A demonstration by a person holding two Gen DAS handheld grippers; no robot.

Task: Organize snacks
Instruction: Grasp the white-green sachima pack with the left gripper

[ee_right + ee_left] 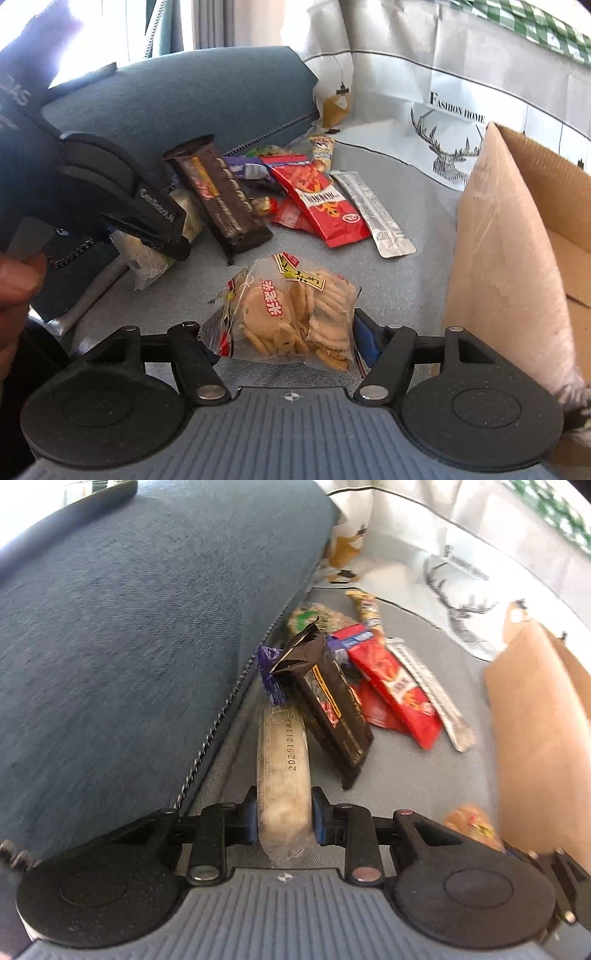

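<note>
Left gripper [284, 821] jaws clamped on the pale wafer pack [282, 771], long axis pointing straight ahead along the sofa seat [406, 206]. Right gripper [284, 347] jaws straddling the cracker bag [291, 321], pads apparently touching. Cardboard box [517, 258] at seat's right edge, nearer the right hand.

blue cushion [207, 92], grey sofa seat [406, 229], deer-print throw [443, 147], green checked cloth [535, 22]

Blue cushion [129, 627]; red packet [319, 199]; green-checked cloth [535, 22].
</note>
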